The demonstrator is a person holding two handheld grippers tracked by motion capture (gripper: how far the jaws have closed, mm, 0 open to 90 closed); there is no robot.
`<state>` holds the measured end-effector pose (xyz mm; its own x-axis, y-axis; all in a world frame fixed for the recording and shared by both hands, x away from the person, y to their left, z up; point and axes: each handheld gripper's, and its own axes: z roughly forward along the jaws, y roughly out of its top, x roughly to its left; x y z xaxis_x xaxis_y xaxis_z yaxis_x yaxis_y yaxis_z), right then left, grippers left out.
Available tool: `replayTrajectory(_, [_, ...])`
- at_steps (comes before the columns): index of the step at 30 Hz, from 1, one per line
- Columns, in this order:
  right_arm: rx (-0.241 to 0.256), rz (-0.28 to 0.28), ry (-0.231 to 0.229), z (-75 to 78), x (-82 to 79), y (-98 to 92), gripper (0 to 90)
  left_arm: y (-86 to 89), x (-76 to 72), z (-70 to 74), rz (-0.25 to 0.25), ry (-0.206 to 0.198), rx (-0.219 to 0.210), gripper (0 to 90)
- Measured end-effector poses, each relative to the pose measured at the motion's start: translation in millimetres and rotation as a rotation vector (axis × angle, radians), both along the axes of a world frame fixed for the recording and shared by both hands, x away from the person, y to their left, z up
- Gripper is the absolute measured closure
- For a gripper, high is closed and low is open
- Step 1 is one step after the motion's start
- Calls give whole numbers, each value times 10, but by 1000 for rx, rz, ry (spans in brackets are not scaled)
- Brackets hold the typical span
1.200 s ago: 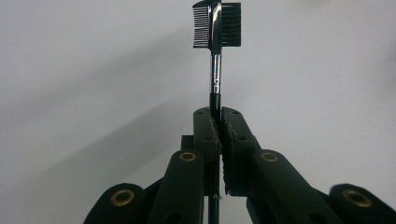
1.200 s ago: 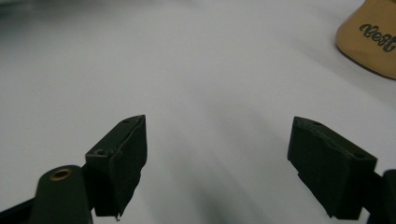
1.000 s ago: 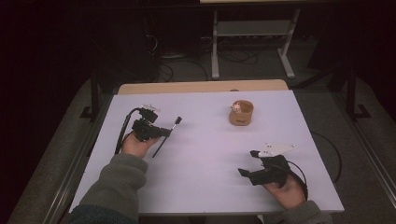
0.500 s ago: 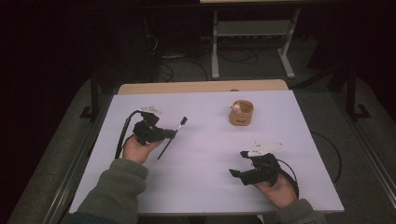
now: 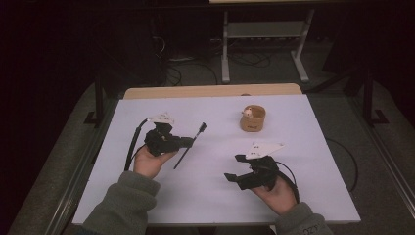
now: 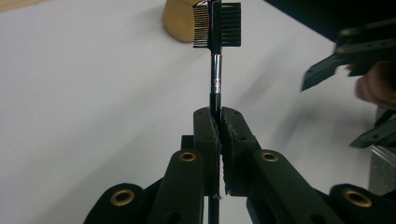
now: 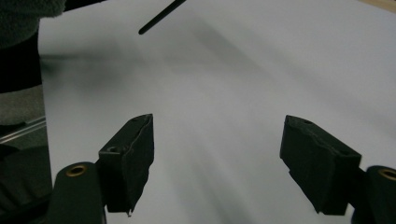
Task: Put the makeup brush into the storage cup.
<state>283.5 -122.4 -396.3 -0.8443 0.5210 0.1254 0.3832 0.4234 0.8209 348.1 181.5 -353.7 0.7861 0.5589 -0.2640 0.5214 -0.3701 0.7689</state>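
A thin black brush with a small comb-and-bristle head is clamped by its handle in my left gripper, over the left half of the white table. In the left gripper view the jaws are shut on the handle and the head points toward a small wooden cup. That cup stands at the back right of the table. My right gripper hovers at the front right, open, nothing between its jaws. The brush's handle end shows at the top of the right gripper view.
A wooden strip borders the table's far edge, with a metal stand and cables on the dark floor behind. A grey sleeve reaches in at the bottom left. Bare white table lies ahead of the right gripper.
The right gripper has moved left toward the table's middle. The left gripper has shifted a little right and nearer with the brush still in it.
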Motion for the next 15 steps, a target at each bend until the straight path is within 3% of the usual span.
replayTrajectory(15, [80, 54, 50, 40, 207, 464, 322, -247, -113, 54, -58, -42, -29, 859])
